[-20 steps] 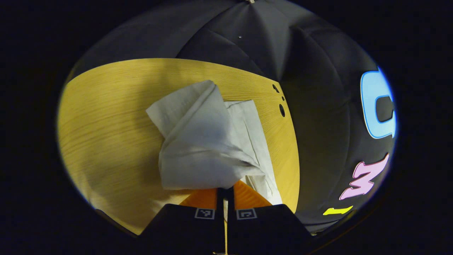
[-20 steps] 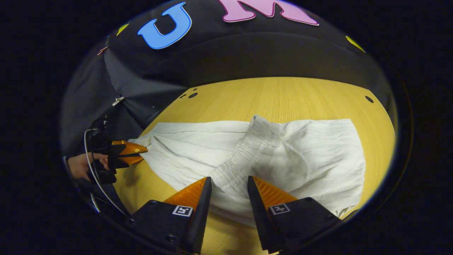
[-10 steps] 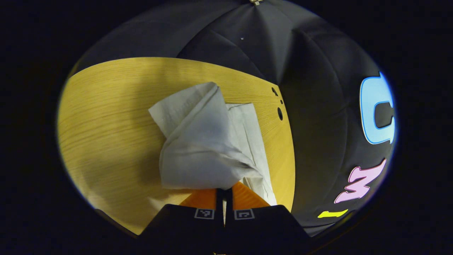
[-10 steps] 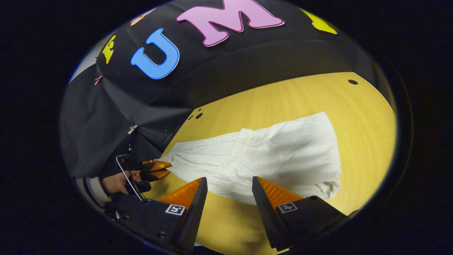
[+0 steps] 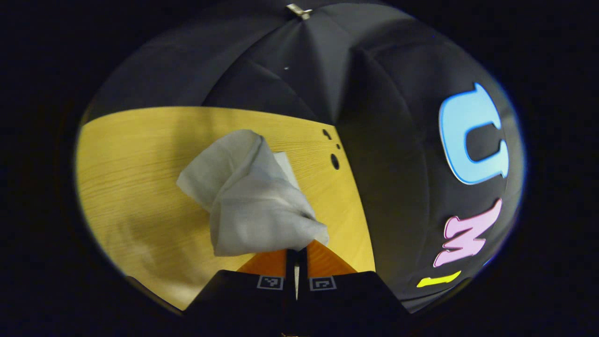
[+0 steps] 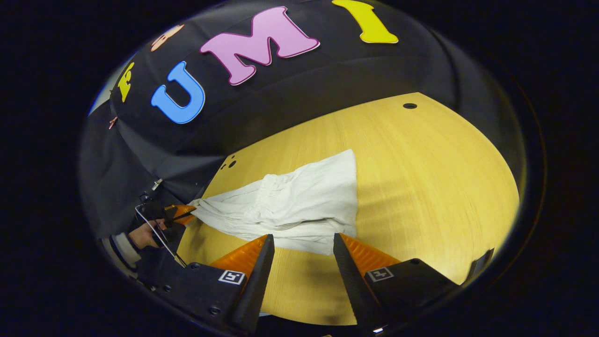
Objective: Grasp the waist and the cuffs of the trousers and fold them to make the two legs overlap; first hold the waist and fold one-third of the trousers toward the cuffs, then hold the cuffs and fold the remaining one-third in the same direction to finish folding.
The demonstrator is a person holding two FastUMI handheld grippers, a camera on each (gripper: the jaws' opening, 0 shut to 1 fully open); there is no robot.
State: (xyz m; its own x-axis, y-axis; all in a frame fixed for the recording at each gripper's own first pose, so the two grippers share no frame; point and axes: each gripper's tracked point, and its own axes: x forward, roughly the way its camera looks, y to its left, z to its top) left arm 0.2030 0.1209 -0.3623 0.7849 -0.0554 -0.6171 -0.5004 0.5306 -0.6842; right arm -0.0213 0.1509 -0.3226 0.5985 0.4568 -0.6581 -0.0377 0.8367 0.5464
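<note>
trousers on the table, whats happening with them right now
A person is folding pale trousers on a wooden table with a handheld claw in each hand. The left claw is shut on the cuff end, lifting a bunch of the cloth off the table. The right claw is open and holds nothing, hovering just short of the near edge of the trousers. The waist part is already laid over toward the cuffs, so the cuff fold looks to be the step under way.

The right gripper (image 6: pixel 299 243) let go of the waistband and backed away from the trousers (image 6: pixel 299 206), while the left gripper (image 5: pixel 296 250) lifted the cuffs higher.
</note>
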